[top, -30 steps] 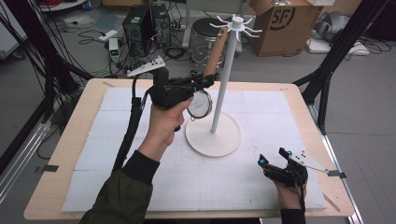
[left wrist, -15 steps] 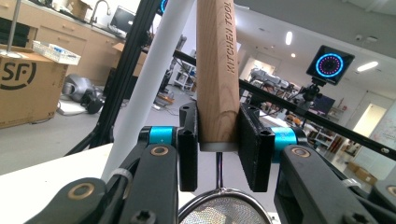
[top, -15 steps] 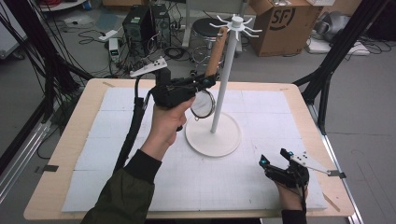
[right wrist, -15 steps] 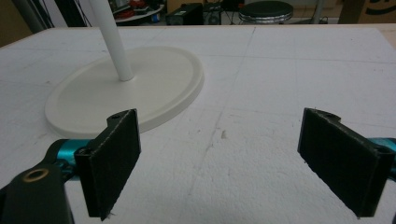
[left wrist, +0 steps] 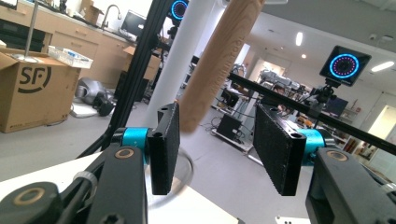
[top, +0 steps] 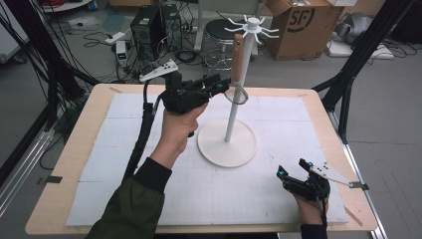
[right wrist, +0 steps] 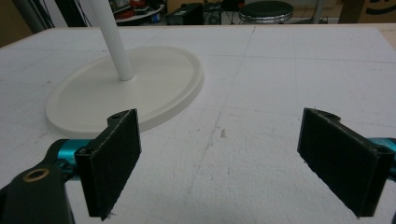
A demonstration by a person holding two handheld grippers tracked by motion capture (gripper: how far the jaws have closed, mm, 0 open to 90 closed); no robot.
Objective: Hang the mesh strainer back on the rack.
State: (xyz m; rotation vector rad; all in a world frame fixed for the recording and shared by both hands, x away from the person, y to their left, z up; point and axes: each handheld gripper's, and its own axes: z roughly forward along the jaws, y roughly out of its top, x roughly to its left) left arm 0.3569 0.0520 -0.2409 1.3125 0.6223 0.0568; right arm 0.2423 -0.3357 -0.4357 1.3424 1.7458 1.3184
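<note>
While the person's left hand (top: 174, 132) holds the left gripper (top: 222, 87) raised at the white stand (top: 234, 112), its jaws have just been opening and now stand apart. Between them, in the left gripper view, hangs the wooden handle (left wrist: 219, 60) of a utensil, its rounded lower end just beside the left pad (left wrist: 166, 147) and well clear of the right pad (left wrist: 278, 147); whether it brushes the left pad cannot be told. Neither pad presses on it. In the high view the wooden handle (top: 238, 57) hangs from one of the hooks (top: 234, 31) at the top of the stand, close beside the white pole, and a thin wire ring (top: 238, 95) at its lower end sits by the gripper's tips. The stand's round base (top: 226, 147) rests near the middle of the white foam mat (top: 99, 159) that covers the wooden table (top: 64, 144).

At the near right corner of the mat, the right gripper (top: 291, 169) lies low in the person's right hand (top: 311, 209), well apart from the stand. Its pads (right wrist: 114, 161) are spread wide over bare mat with nothing between them, and the stand's base (right wrist: 154, 88) lies beyond them to the left.
</note>
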